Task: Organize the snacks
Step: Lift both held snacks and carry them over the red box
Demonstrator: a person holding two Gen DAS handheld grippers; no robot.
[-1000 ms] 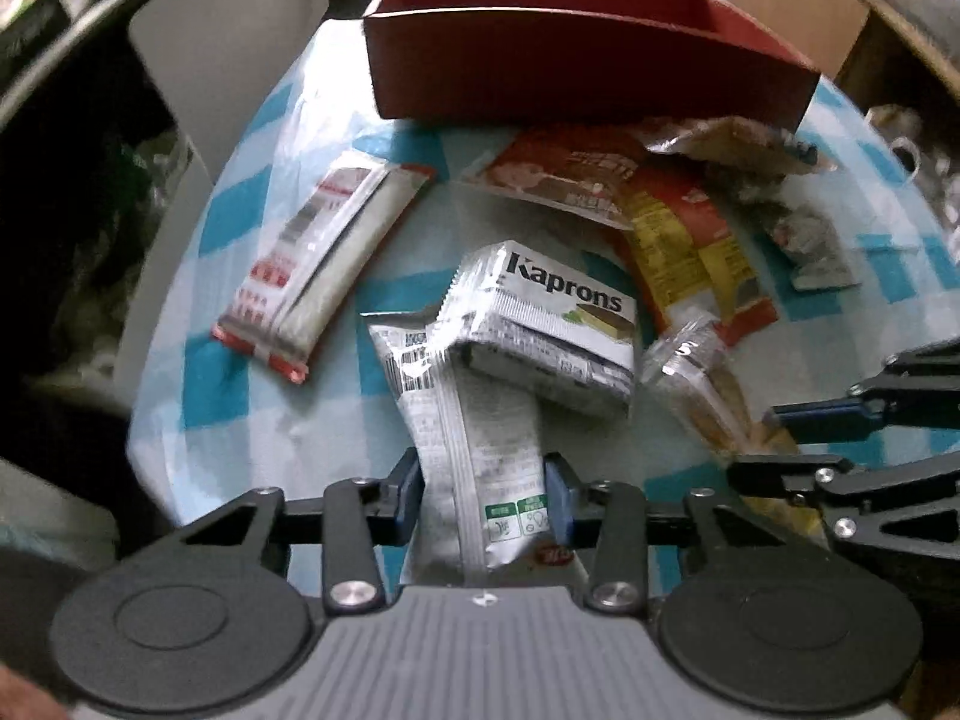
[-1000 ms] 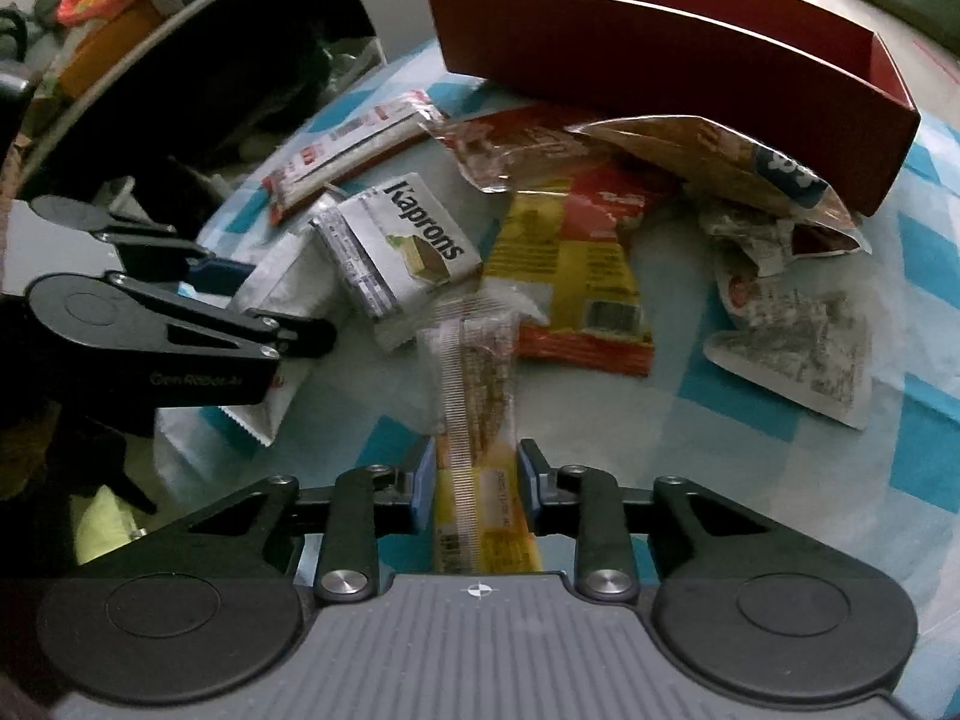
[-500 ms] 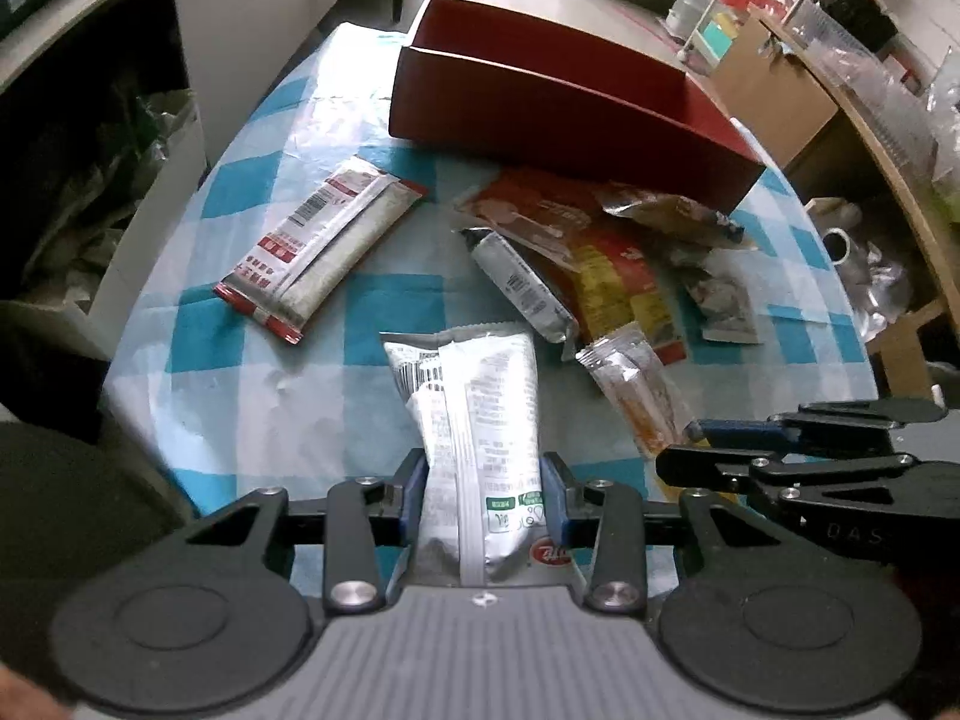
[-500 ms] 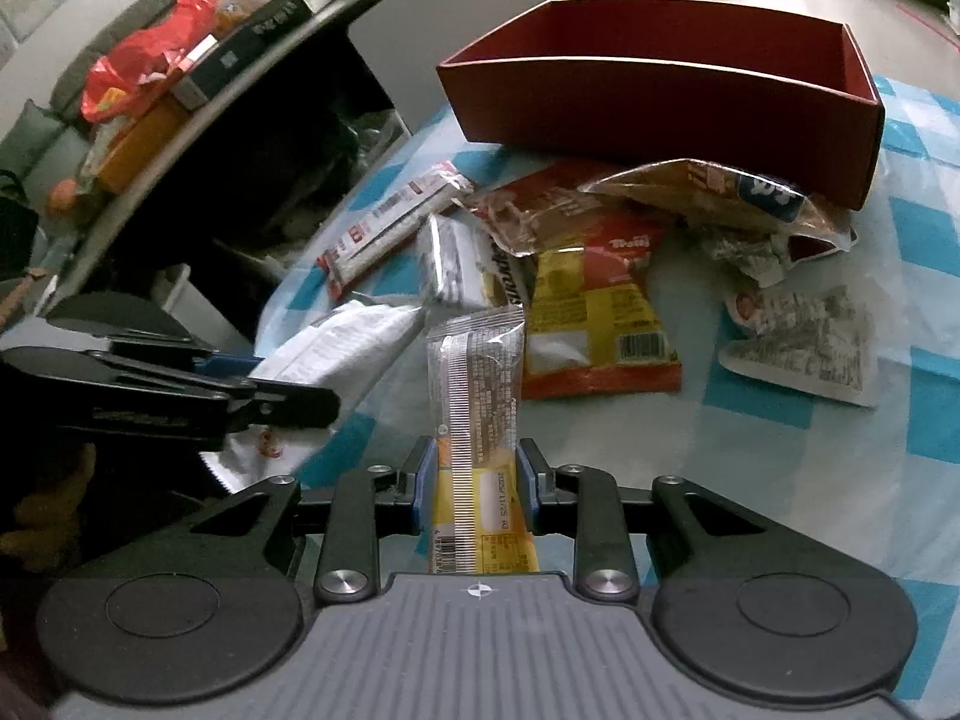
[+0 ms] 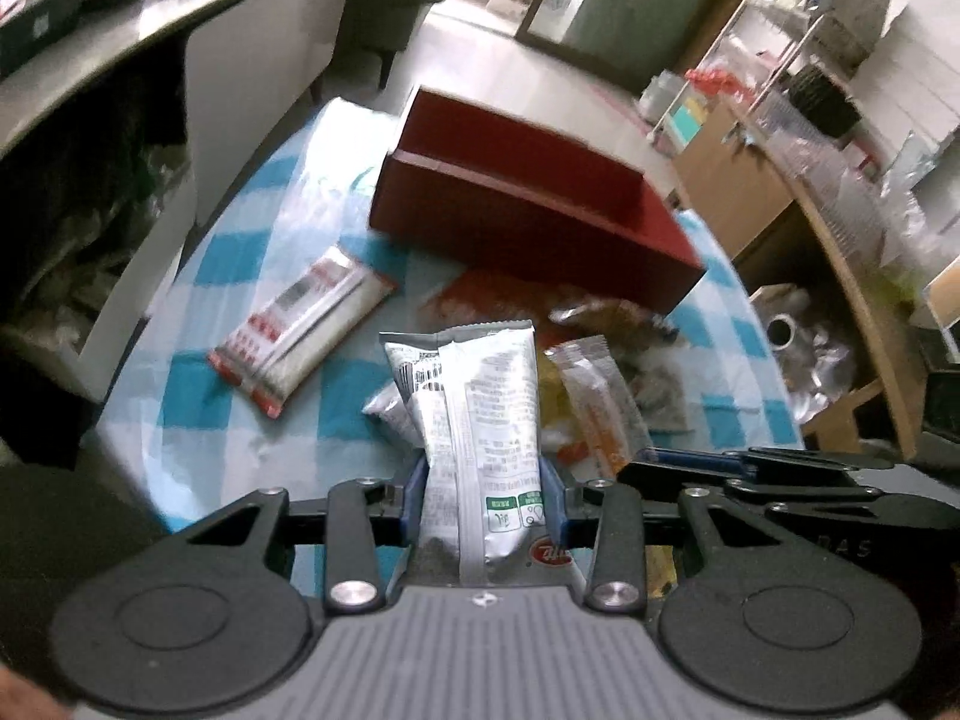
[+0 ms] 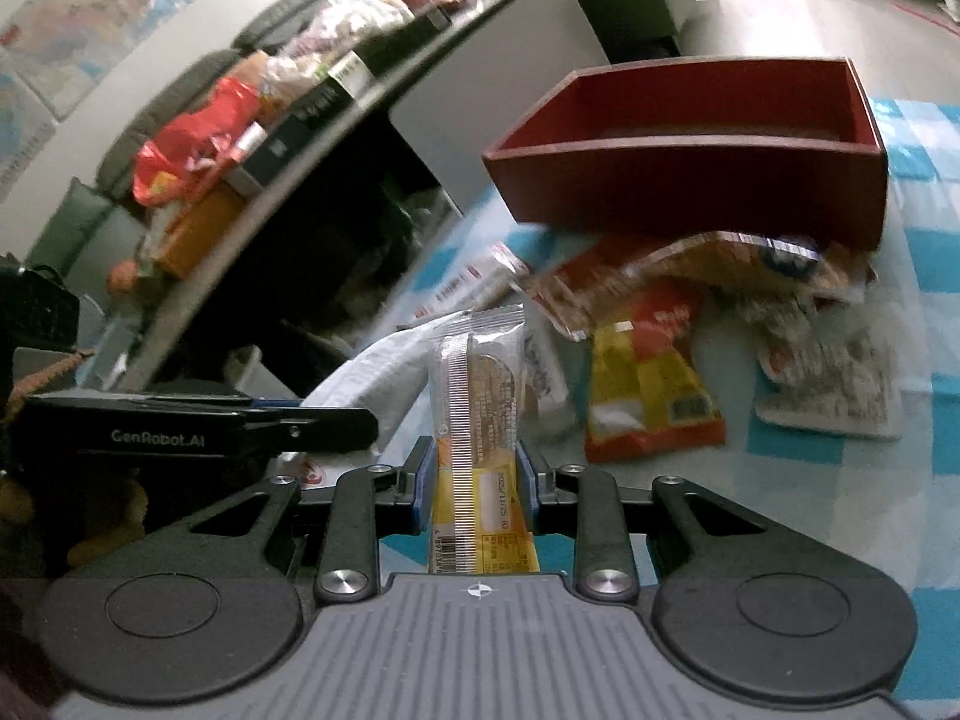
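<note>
My left gripper (image 5: 485,495) is shut on a silver-grey snack packet (image 5: 474,396) and holds it high above the table. My right gripper (image 6: 474,480) is shut on a clear and yellow snack bar (image 6: 477,414), also lifted. The red open box (image 5: 528,204) stands at the far side of the blue-checked table; it also shows in the right wrist view (image 6: 690,174) and looks empty. Loose snacks lie in front of it: a red-and-white packet (image 5: 303,327), a red-yellow bag (image 6: 651,372), a brown packet (image 6: 744,258) and a grey crumpled packet (image 6: 834,378).
The right gripper's body (image 5: 780,480) sits close to the right of my left gripper; the left gripper's body (image 6: 180,420) shows at the left of the right wrist view. A shelf with goods (image 6: 252,120) runs along the left. A wooden shelf (image 5: 840,252) stands at the right.
Both grippers have risen well above the table with their packets. The box and the loose snacks look smaller and farther away.
</note>
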